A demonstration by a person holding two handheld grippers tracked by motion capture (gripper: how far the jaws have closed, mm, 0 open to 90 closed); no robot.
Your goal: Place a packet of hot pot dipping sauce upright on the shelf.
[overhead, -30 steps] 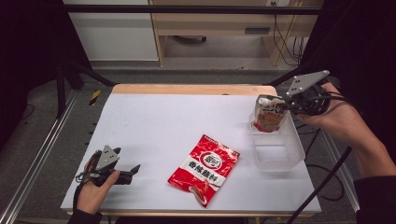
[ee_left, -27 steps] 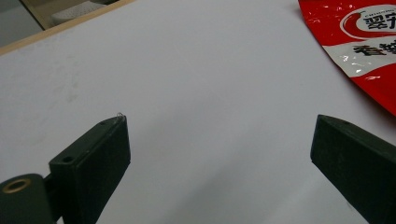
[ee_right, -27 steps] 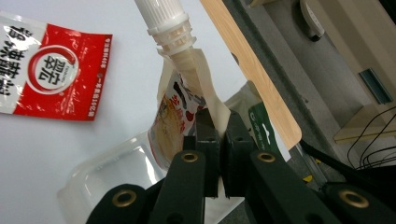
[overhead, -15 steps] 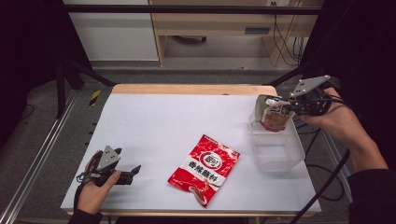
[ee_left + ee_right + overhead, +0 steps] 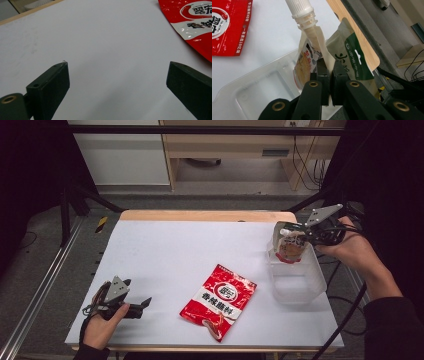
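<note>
R fingers [image 5: 329,72] clamp spout pouch [image 5: 290,245] over clear bin [image 5: 300,285]; L fingers [image 5: 117,82] apart, white table [image 5: 190,250].

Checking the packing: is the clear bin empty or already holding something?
Empty: the bin's bare floor shows through; the pouch hangs in the right claw at its rim.

Red-and-white packet [image 5: 218,301], cream-and-green spouted pouch [image 5: 332,55], clear tub [image 5: 296,285]

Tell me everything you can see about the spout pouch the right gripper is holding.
The spout pouch is a soft, glossy pack with a ribbed white screw cap, printed in cream, orange and green. The right gripper is shut on its edge, hanging it over the clear plastic bin, its lower end inside the rim.
</note>
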